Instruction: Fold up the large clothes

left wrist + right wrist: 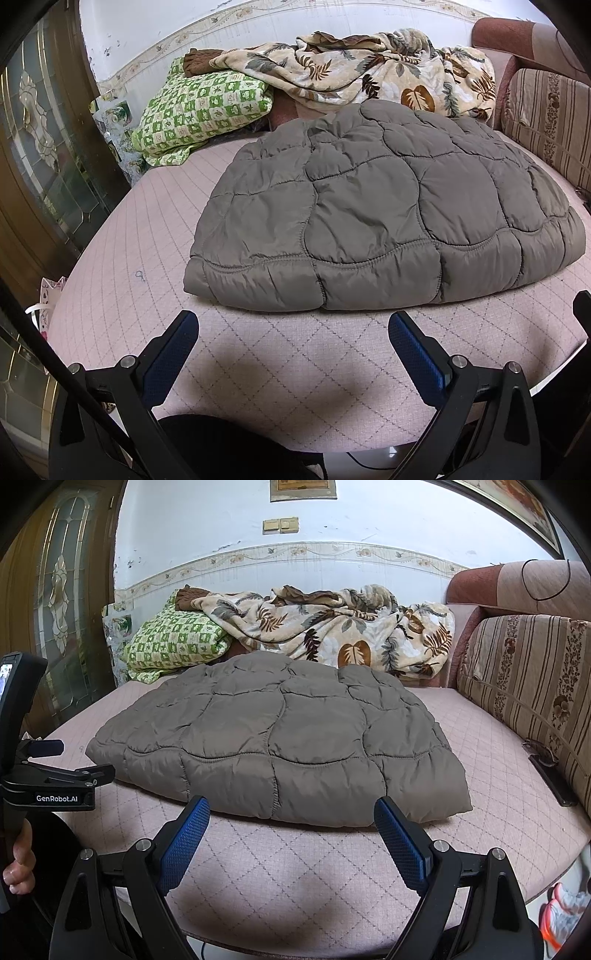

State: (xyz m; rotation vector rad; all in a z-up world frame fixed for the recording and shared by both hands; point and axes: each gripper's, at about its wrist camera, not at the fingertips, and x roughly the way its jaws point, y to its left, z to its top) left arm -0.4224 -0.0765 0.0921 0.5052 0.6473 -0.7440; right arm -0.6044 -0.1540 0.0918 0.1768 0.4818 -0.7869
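Your left gripper (293,325) hovers with its blue-padded fingers (413,354) spread wide and holding nothing, above the pink quilted bed cover (122,258). The folded grey puffer jacket (384,218) lies flat just ahead of the fingertips, not touching them, its stitched hem edge nearest to you and extending further to the right of the gripper than to the left. Beyond the jacket, ahead and to the left, rests a green checked pillow (199,110); ahead and to the right, a leaf-print blanket (369,74) is heaped against the wall.

Your right gripper (291,806) is likewise released, fingers (184,838) parted and empty. Here the grey puffer jacket (273,738) sits directly ahead; its near hem lies just past the two fingertips, and whether it touches them cannot be told. To the right of this gripper stands a striped sofa cushion (532,686). At far left your left gripper's body (48,782) appears, with your hand (20,864) gripping its handle below.
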